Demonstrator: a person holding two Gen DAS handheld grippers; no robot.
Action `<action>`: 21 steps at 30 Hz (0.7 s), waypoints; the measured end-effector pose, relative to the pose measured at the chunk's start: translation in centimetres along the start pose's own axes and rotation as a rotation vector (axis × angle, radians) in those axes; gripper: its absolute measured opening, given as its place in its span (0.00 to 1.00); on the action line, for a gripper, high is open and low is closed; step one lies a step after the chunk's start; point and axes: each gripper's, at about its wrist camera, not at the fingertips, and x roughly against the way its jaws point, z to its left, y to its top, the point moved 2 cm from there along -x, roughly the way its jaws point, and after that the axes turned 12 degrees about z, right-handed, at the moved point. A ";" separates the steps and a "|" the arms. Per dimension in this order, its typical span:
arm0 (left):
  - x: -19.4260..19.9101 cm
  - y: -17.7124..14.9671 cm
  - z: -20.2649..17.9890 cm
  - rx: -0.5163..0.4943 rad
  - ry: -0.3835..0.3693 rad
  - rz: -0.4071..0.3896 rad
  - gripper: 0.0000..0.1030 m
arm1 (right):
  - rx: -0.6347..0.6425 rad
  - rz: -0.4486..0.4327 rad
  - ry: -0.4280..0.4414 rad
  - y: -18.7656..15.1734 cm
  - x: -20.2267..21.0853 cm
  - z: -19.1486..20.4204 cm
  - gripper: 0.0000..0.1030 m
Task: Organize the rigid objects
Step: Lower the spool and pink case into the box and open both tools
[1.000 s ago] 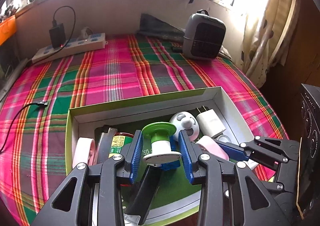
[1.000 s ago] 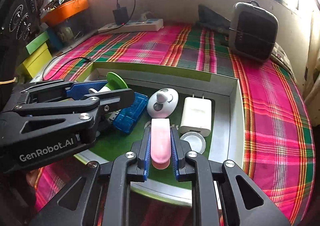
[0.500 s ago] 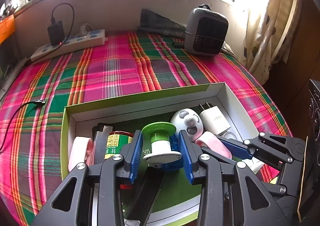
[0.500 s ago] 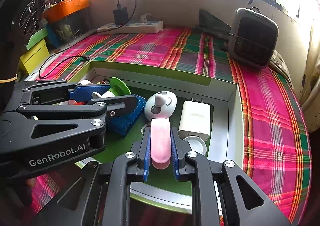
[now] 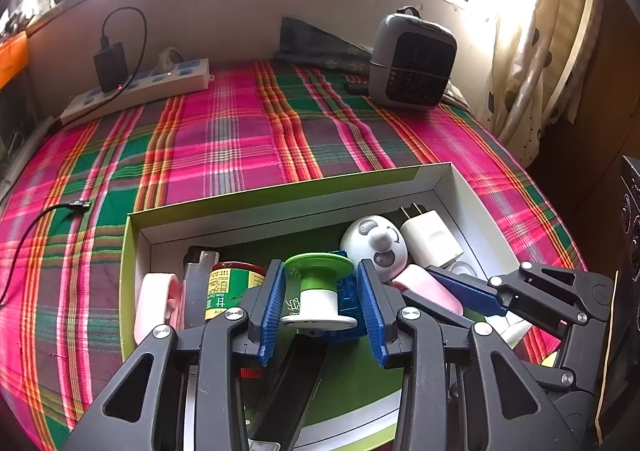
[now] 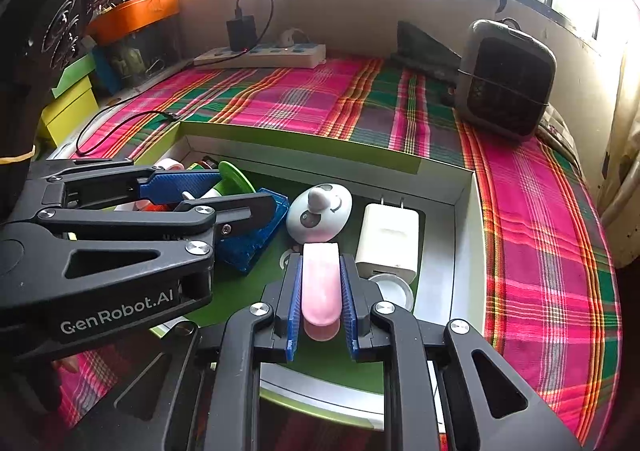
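Observation:
A shallow white box with a green rim lies on the plaid cloth. My left gripper is over its middle, shut on a spool with a green top flange and a white core. To its right my right gripper is shut on a flat pink object, held just above the box floor. The right gripper shows at the right in the left wrist view. The left gripper crosses the left side of the right wrist view.
In the box lie a white round gadget, a white charger, a blue plastic piece, a green can and a pink roll. Behind stand a power strip and a grey heater. A black cable trails at the left.

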 end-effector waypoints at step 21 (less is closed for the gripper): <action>1.2 -0.2 0.5 0.020 -0.033 -0.034 0.44 | -0.012 -0.026 0.016 -0.4 0.8 0.1 0.40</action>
